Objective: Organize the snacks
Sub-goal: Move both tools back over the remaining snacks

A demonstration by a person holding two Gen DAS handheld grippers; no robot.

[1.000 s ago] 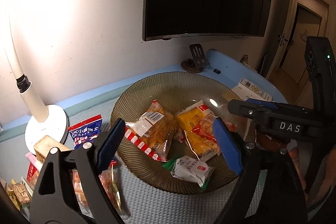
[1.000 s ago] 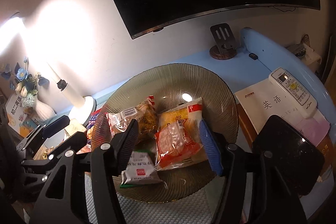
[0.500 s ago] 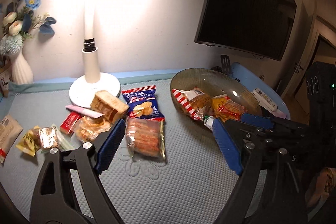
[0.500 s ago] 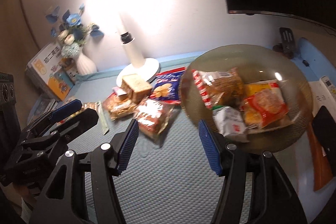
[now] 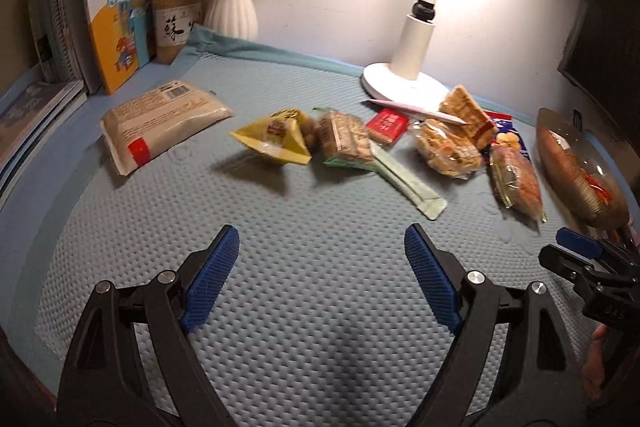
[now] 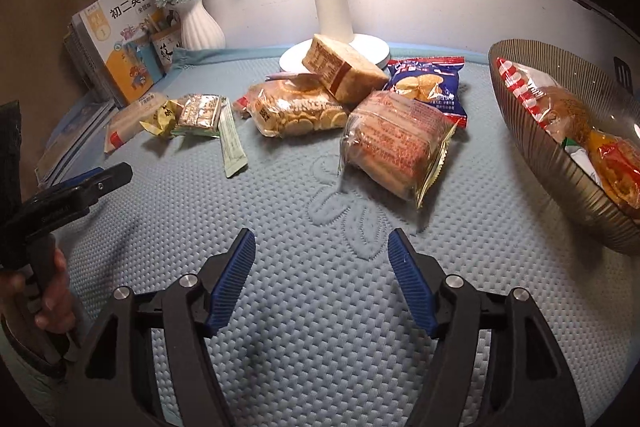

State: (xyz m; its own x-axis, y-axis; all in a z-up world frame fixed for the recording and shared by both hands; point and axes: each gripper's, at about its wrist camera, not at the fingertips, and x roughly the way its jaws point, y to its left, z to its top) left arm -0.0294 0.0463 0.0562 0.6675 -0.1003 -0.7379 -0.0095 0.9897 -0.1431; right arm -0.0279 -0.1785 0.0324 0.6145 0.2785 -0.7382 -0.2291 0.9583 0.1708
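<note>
Both empty, left gripper (image 5: 322,271) and right gripper (image 6: 322,277) spread wide over the mat (image 6: 320,227); next grab likely the red-wrapped cake pack (image 6: 394,143) just ahead, left of the bowl (image 6: 540,147) — pinch mid-body, not the crinkly seam.

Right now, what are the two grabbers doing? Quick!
Left gripper: open, holding nothing, above the mat.
Right gripper: open, holding nothing, facing the snacks.

Bare mat (image 6: 320,195) open ahead; snack pile (image 6: 304,107) blocks centre, bowl (image 6: 560,163) right, lamp base (image 6: 372,47) behind.
</note>
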